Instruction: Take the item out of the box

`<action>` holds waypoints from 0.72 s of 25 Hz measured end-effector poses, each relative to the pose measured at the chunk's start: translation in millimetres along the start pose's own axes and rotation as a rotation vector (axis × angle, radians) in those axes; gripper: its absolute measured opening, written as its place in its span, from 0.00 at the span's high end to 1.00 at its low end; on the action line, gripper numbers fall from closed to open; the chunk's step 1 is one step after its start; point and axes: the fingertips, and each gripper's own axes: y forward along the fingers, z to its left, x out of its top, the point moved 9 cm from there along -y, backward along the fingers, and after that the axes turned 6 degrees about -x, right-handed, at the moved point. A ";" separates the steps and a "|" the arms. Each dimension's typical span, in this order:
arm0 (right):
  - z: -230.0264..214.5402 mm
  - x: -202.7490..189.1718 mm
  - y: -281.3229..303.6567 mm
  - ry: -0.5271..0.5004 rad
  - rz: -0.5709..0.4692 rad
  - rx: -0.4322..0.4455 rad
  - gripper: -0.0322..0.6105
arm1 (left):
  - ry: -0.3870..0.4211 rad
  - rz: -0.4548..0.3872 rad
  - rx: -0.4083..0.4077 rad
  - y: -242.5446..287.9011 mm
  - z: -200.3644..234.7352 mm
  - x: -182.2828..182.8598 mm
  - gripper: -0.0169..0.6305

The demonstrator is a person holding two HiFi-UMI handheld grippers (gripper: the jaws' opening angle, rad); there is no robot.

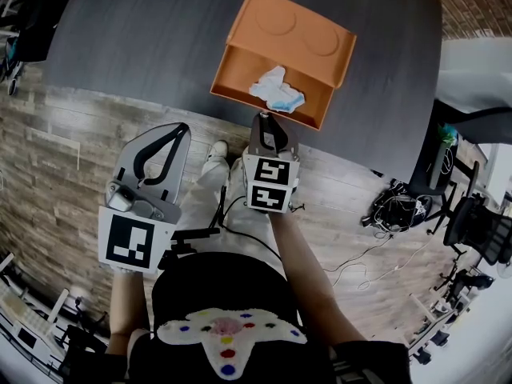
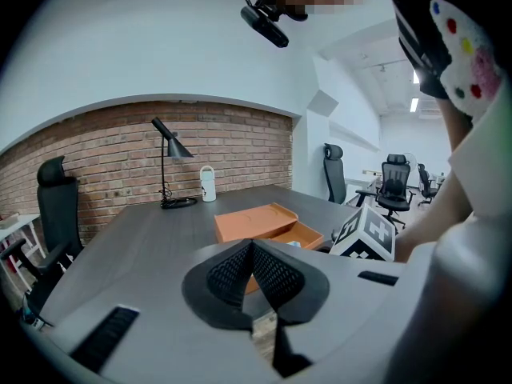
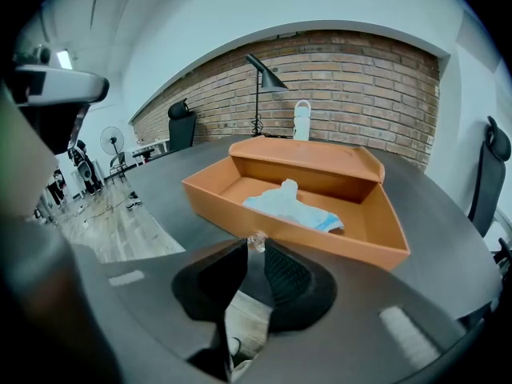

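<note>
Crumpled white-and-blue item [image 1: 277,91] lies in the open orange box [image 1: 292,32] on the tabletop [image 1: 144,38], its long axis roughly along the box's front wall. Right claw [image 1: 268,121] is narrowly apart at that wall. Left claw [image 2: 252,246] is closed and empty.

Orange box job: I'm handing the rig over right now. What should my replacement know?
Left gripper: shut, empty, short of the table.
Right gripper: jaws a little apart, item not in them, just short of the orange box's near wall.
Box: open on the dark table, with the white-and-blue item lying inside.
Done: nothing taken out.
Left: reach in, grip the item, lift it out.
</note>
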 end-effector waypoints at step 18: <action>-9.7 6.2 -32.8 0.006 -0.070 0.050 0.85 | 0.030 -0.037 -0.028 8.1 -14.1 20.0 0.97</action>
